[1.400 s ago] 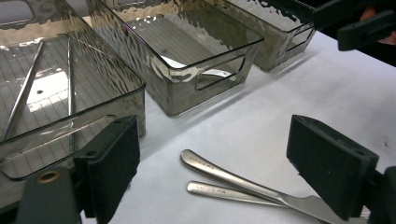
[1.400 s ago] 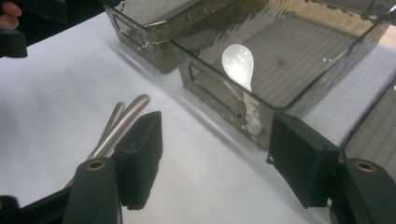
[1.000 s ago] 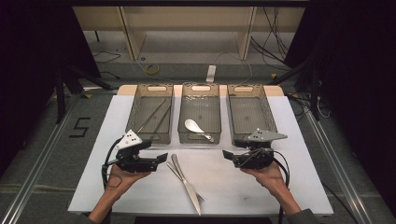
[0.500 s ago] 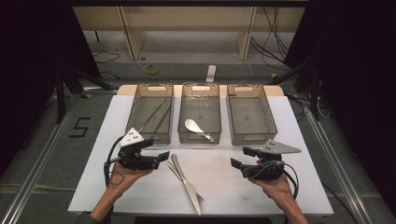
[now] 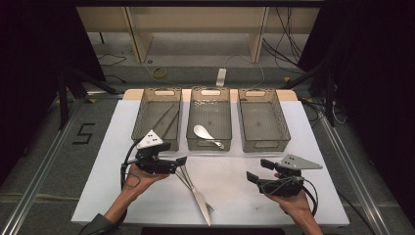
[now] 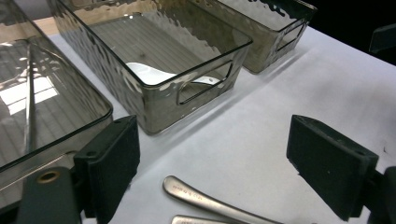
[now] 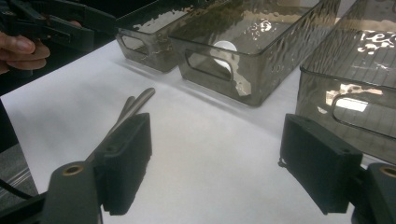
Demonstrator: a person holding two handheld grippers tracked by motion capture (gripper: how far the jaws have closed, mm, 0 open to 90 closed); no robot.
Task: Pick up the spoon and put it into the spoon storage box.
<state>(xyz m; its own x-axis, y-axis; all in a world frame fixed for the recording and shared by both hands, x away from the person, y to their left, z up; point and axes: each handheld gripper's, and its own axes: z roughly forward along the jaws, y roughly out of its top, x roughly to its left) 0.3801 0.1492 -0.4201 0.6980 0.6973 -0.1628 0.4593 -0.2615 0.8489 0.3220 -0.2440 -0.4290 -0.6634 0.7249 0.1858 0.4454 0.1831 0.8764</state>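
Steel forks (image 5: 195,192) are lying bunched near the table's (image 5: 230,205) front edge, handles touching nothing. Left gripper (image 5: 180,165) is hovering just beside their handle ends, jaws wide and empty. Right gripper (image 5: 259,170), well apart rightward, has just been opening its jaws, empty too. Three smoked-plastic bins are sitting along the far edge, the middle bin (image 5: 210,103) holding a white spoon (image 5: 203,132).

A dark room with a bright white table in the middle.

The white table (image 5: 313,127) stands on a grey floor (image 5: 44,161) with a black number 5 (image 5: 84,133) marked on it. Behind it stands a pale wooden shelf (image 5: 195,24), and cables (image 5: 288,34) lie around.
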